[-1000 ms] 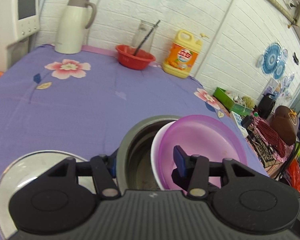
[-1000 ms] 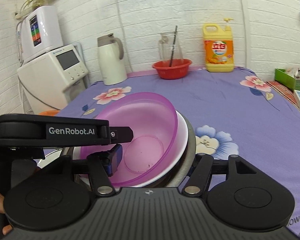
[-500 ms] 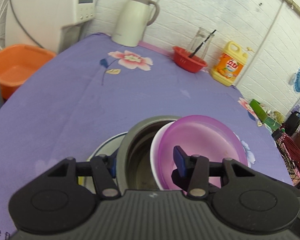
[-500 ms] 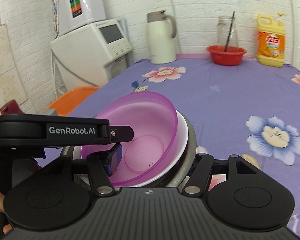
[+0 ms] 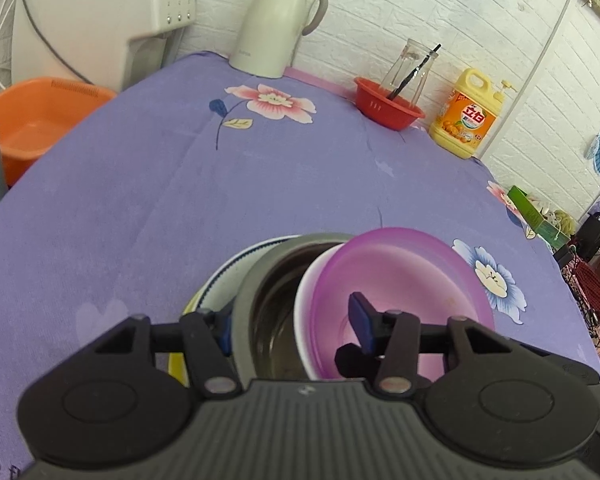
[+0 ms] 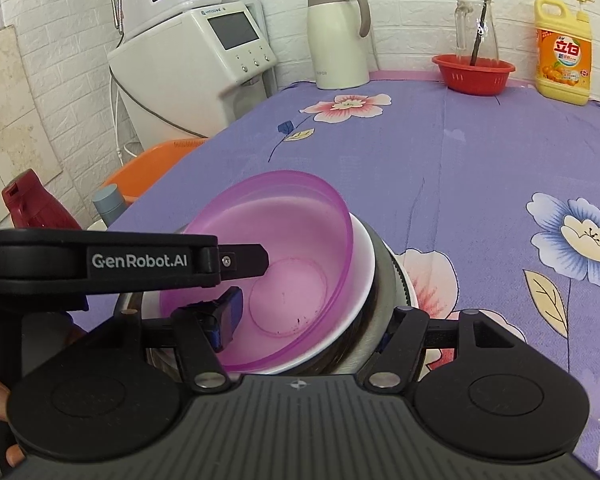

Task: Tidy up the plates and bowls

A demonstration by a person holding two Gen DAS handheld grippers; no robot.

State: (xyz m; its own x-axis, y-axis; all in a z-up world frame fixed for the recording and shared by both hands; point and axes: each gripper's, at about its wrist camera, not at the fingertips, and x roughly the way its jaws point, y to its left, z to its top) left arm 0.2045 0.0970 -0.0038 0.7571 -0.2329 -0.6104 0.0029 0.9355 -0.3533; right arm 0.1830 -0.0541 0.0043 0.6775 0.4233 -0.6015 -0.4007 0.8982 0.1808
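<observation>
A stack of bowls is held from both sides by the left gripper, just opened a little, and the right gripper, over a plate

"GenRobot.AI" reads in white on the black arm of the left claw, crossing in front of the purple bowl. Far behind the bowl, the yellow detergent bottle shows red characters "立白"; its smaller print is illegible.
</observation>
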